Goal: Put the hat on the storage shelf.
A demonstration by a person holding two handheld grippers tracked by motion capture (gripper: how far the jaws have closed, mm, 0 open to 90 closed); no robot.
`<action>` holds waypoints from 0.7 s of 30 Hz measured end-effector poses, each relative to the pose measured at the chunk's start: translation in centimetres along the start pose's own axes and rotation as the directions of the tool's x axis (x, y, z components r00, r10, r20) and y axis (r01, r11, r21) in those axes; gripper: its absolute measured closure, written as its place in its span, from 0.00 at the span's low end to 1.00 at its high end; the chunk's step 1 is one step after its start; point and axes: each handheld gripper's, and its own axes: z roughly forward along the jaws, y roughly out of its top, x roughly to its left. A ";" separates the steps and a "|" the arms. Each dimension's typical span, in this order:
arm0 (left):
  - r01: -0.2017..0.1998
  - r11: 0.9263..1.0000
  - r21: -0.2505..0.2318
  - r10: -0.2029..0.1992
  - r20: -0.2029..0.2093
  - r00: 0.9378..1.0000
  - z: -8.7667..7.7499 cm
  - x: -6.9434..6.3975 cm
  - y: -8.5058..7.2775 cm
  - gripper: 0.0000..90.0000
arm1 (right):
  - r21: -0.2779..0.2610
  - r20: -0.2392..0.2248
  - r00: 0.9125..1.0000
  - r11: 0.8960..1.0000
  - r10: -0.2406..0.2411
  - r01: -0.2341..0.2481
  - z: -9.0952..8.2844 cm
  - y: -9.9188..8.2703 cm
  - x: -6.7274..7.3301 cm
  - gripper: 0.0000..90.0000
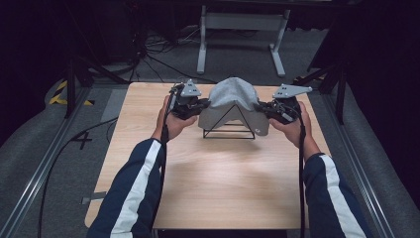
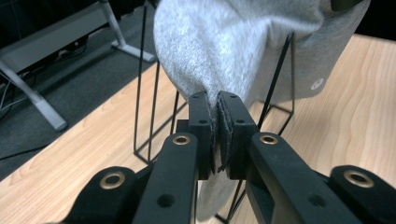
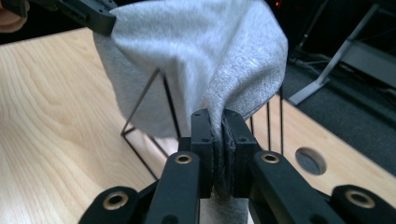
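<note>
The left gripper (image 1: 197, 105) and right gripper (image 1: 265, 109) are each clamped on an opposite side edge of the grey cloth (image 1: 233, 94), which is held stretched between them, draped over the black wire stand (image 1: 229, 130) near the tabletop's (image 1: 208, 188) far edge.

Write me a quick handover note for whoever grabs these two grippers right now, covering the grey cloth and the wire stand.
Left gripper: shut on the cloth's left edge.
Right gripper: shut on its right edge.
Cloth: grey, spread between both grippers and draped over the top of the black wire stand, its sides hanging down.
Stand: upright on the wooden table, near the far middle.
Done: cloth gripped at both sides and laid over the stand's peak.
Left, most likely: settle the cloth evenly on the stand, then open both grippers and draw back. Whether it sits centred is hard to tell.
</note>
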 end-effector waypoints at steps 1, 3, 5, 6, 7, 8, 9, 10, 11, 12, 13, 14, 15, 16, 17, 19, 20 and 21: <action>-0.015 1.000 0.015 0.015 -0.002 1.000 0.1 -0.1 -0.1 0.94 | 0.009 0.001 1.000 1.000 -0.001 0.001 0.3 -0.4 0.1 0.94; -0.018 1.000 0.024 0.018 0.002 1.000 0.5 -0.4 -0.4 0.94 | 0.023 0.004 1.000 1.000 -0.002 0.002 0.7 -0.9 0.2 0.94; -0.030 0.999 0.039 0.030 -0.006 1.000 0.9 -0.6 -0.7 0.94 | 0.038 0.004 1.000 0.999 0.007 -0.007 1.1 -1.6 0.3 0.94; -0.030 0.998 0.051 0.030 -0.007 1.000 1.3 -0.6 -0.9 0.94 | 0.052 0.009 1.000 0.999 0.013 -0.014 1.5 -2.2 0.3 0.94; -0.030 0.998 0.051 0.030 -0.007 1.000 1.3 -0.6 -0.9 0.94 | 0.052 0.009 1.000 0.999 0.013 -0.014 1.5 -2.2 0.3 0.94; -0.032 0.998 0.056 0.032 -0.007 0.999 1.7 -0.7 -1.1 0.94 | 0.054 0.011 1.000 0.998 0.019 -0.019 1.7 -2.5 0.3 0.94; -0.035 0.997 0.065 0.035 -0.013 0.999 1.8 -0.8 -1.2 0.94 | 0.062 0.013 1.000 0.998 0.017 -0.018 1.9 -2.8 0.4 0.94; -0.025 0.998 0.059 0.025 -0.009 1.000 1.8 -0.7 -1.2 0.94 | 0.062 0.014 1.000 0.998 0.020 -0.021 2.0 -3.0 0.4 0.94; -0.015 0.999 0.039 0.015 -0.012 1.000 1.6 -0.8 -1.3 0.93 | 0.055 0.017 0.999 0.998 0.027 -0.028 2.0 -3.1 0.4 0.94; -0.021 0.999 0.028 0.021 -0.010 1.000 1.4 -0.9 -1.2 0.94 | 0.040 0.019 0.999 0.999 0.035 -0.036 1.8 -3.2 0.4 0.94; -0.042 0.999 0.021 0.043 -0.013 0.999 1.1 -1.0 -1.1 0.94 | 0.030 0.018 0.999 0.999 0.038 -0.038 1.7 -3.1 0.3 0.94; -0.060 0.997 0.040 0.061 -0.018 0.998 1.0 -1.1 -1.1 0.94 | 0.021 0.020 0.999 0.999 0.041 -0.042 1.4 -3.1 0.3 0.94; -0.082 0.995 0.060 0.084 -0.028 0.996 1.1 -1.3 -1.0 0.95 | 0.015 0.021 0.999 0.999 0.039 -0.040 1.2 -3.1 0.3 0.94; -0.092 0.993 0.070 0.094 -0.036 0.995 1.2 -1.3 -1.1 0.95 | 0.021 0.027 0.999 0.999 0.034 -0.035 1.2 -3.1 0.3 0.94; -0.089 0.992 0.086 0.092 -0.037 0.995 1.4 -1.3 -1.2 0.95 | 0.031 0.029 0.999 0.999 0.032 -0.033 1.3 -3.2 0.3 0.94; -0.076 0.993 0.092 0.079 -0.035 0.996 1.8 -1.3 -1.5 0.94 | 0.050 0.036 0.999 0.998 0.031 -0.033 1.6 -3.5 0.3 0.94; -0.074 0.993 0.095 0.078 -0.035 0.996 2.0 -1.4 -1.6 0.94 | 0.056 0.039 0.999 0.998 0.032 -0.035 1.8 -3.7 0.3 0.94; -0.078 0.992 0.102 0.081 -0.029 0.996 2.2 -1.5 -1.8 0.94 | 0.062 0.040 0.999 0.997 0.036 -0.038 1.9 -3.8 0.3 0.94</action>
